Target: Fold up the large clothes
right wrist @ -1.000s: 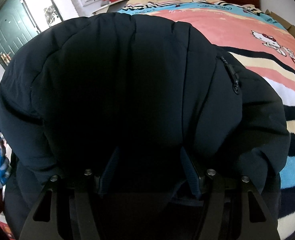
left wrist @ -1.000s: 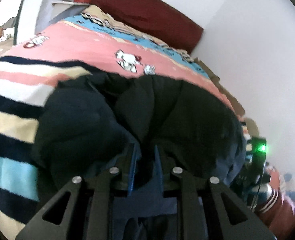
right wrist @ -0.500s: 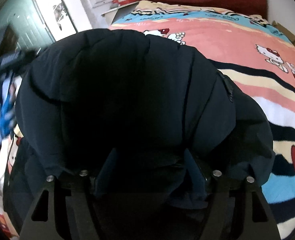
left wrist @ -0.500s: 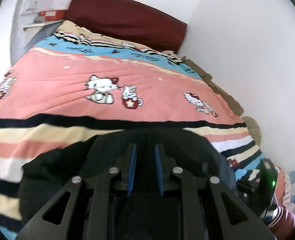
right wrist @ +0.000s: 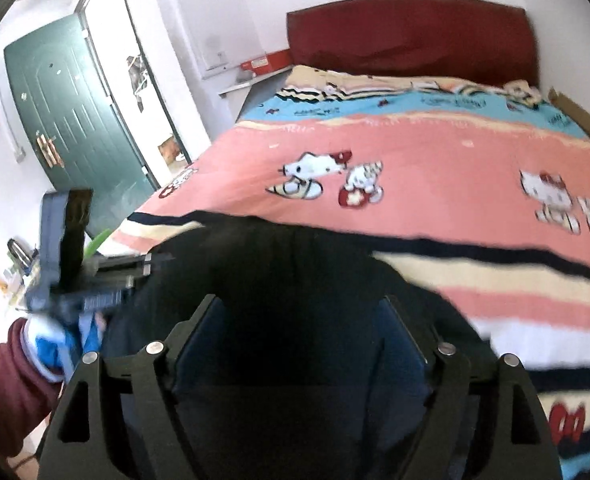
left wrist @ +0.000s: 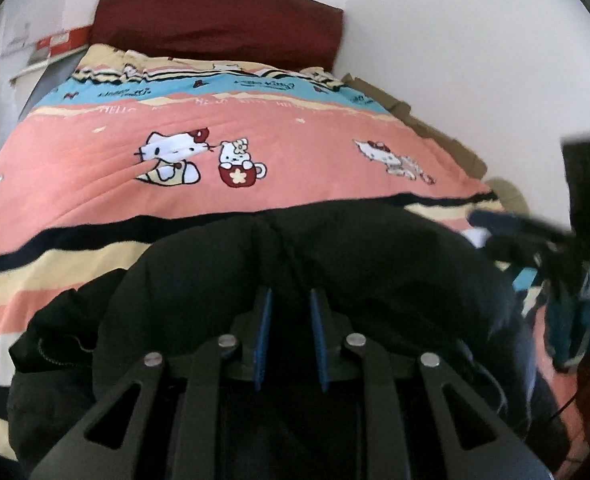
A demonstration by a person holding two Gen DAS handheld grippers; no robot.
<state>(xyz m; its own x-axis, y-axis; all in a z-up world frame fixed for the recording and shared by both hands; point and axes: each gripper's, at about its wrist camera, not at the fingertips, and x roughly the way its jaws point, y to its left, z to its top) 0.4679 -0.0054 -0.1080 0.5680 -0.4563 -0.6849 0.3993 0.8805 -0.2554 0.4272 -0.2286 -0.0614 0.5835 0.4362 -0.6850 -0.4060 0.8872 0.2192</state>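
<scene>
A dark puffy jacket lies bunched at the near end of the bed, on the striped part of the cartoon-cat bedspread, and both grippers are on it. The left gripper has its blue-padded fingers drawn close together with a narrow gap, and a ridge of the jacket's fabric rises right at their tips; it looks pinched, though the dark cloth makes the exact contact hard to read. Seen from the right wrist, the right gripper has its fingers spread wide, with the jacket's bulk filling the space between them, and I cannot tell how firmly they press on it. Off to the left in that view the left gripper's body shows, blurred, held by a gloved hand in a maroon sleeve. At the far end of the bed stands a dark red headboard, and a green door sits on the far left wall.
</scene>
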